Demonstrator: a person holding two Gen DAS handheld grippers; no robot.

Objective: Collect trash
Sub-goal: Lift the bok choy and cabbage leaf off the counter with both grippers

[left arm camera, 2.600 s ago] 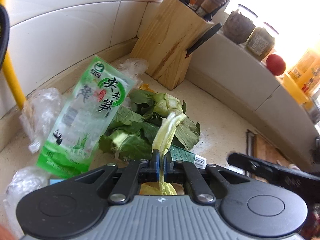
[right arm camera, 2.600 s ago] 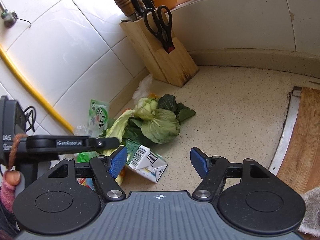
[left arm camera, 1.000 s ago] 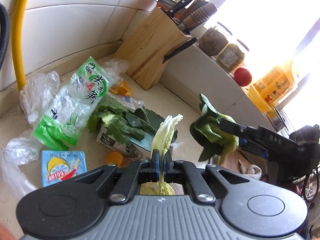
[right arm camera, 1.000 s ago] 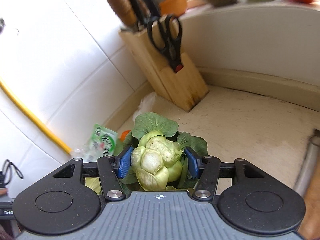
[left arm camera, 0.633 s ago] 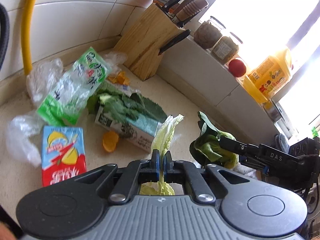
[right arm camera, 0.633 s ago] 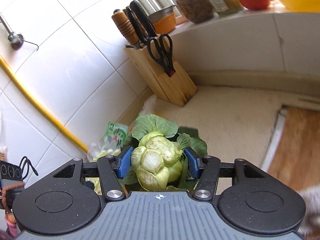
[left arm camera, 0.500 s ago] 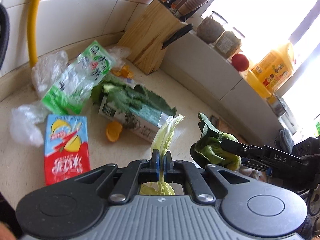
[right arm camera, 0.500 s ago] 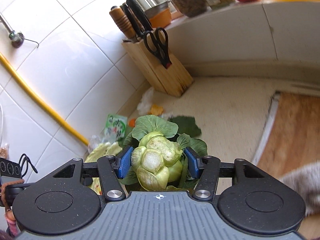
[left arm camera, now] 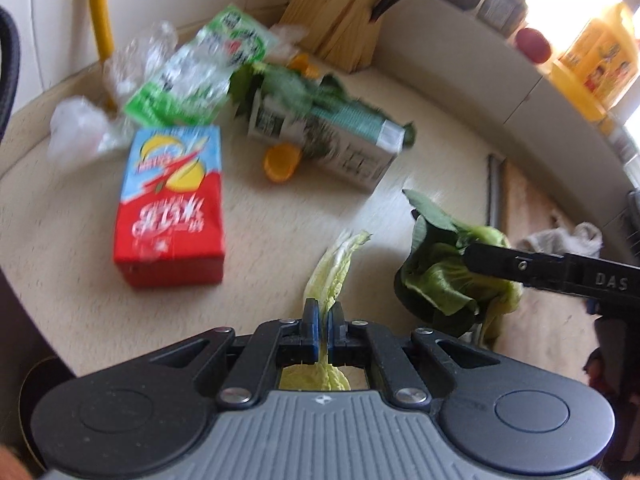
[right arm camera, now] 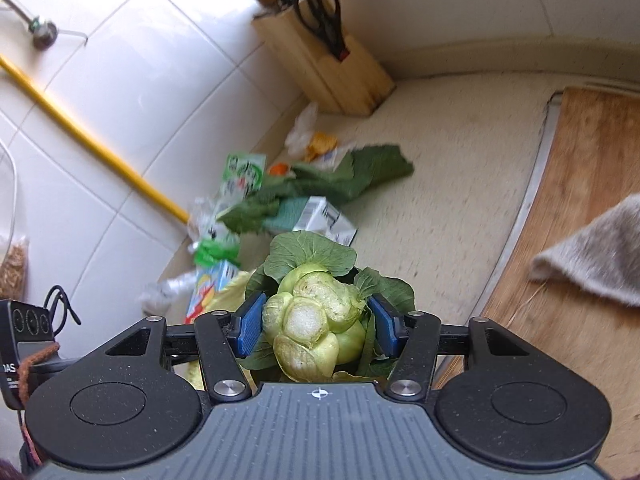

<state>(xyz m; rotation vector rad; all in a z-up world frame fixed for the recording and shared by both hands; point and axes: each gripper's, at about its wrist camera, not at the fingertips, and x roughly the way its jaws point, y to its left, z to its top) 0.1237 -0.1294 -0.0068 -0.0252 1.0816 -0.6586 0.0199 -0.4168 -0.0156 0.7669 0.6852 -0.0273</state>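
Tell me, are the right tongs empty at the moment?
No, the right tongs are clamped on a bok choy stump, its cut base facing the camera.

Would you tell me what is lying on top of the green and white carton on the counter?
Dark green leaves are draped over the green and white carton, covering most of its upper face. Whether anything lies beneath those leaves cannot be seen.

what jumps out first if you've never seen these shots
The right gripper is clamped on a bok choy stump, cut end toward the camera, filling the foreground. The left gripper pinches a pale cabbage leaf above the counter. Behind them, litter lies along the tiled wall: a red juice carton, a green wrapper and a leaf-covered box.
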